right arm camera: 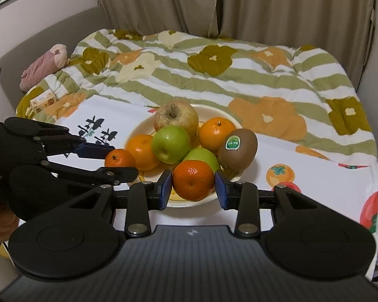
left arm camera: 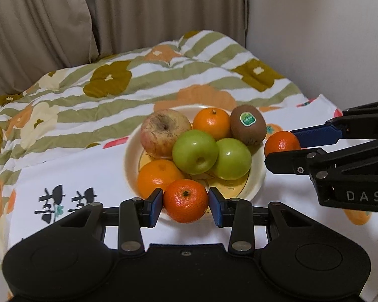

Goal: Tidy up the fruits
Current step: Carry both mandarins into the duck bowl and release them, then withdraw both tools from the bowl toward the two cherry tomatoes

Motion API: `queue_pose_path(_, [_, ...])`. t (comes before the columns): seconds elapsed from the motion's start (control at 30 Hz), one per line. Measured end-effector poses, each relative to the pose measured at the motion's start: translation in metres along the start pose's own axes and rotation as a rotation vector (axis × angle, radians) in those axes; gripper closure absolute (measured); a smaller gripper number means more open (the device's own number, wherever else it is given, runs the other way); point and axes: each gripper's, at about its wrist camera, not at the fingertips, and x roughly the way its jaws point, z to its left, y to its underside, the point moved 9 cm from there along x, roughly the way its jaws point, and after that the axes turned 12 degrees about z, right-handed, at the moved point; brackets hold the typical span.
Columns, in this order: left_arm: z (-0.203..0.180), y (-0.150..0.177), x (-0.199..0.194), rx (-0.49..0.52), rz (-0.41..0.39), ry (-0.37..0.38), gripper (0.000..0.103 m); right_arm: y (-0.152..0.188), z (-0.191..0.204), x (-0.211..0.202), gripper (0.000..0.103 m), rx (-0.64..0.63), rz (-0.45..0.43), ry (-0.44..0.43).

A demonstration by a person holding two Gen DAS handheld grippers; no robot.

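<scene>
Clenched between the blue pads of the left tongs (left arm camera: pixel 185 205) sits a mandarin (left arm camera: pixel 185 200), held over the near rim of the fruit plate (left arm camera: pixel 132 156). Beyond it, the right tongs (right arm camera: pixel 193 188) grasp another mandarin (right arm camera: pixel 193 180) beside the kiwi (right arm camera: pixel 238 149).

Left hand-held gripper (left arm camera: pixel 185 202) seemingly clamps a mandarin (left arm camera: pixel 185 200) above the fruit plate (left arm camera: pixel 131 154).
</scene>
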Motion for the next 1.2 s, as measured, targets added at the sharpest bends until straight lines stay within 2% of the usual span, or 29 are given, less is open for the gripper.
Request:
queue_pose_path(0.33, [-0.007,-0.003,0.027,0.02,0.054,-0.029,0.058,0.001,-0.014,0.021,0.051,0.003,0.043,-0.025])
queue_pose_path(0.4, [-0.008,-0.002,0.028,0.029,0.05,-0.031,0.045,0.002,-0.015,0.022,0.051,0.004,0.044,-0.027])
queue_pose_path(0.47, [-0.008,-0.002,0.025,0.031,0.038,-0.033,0.023,0.002,-0.015,0.022,0.051,0.005,0.044,-0.027])
queue_pose_path(0.53, [-0.006,-0.002,0.02,0.032,0.018,-0.036,0.016,0.001,-0.016,0.022,0.051,0.005,0.044,-0.027])
queue_pose_path(0.83, [0.016,0.015,-0.005,-0.034,-0.005,-0.064,0.013,0.002,-0.008,0.026,0.051,-0.017,0.045,-0.037])
queue_pose_path(1.2, [0.047,0.031,-0.039,-0.166,-0.06,-0.093,0.011,-0.007,0.031,0.042,0.051,-0.07,0.063,-0.078])
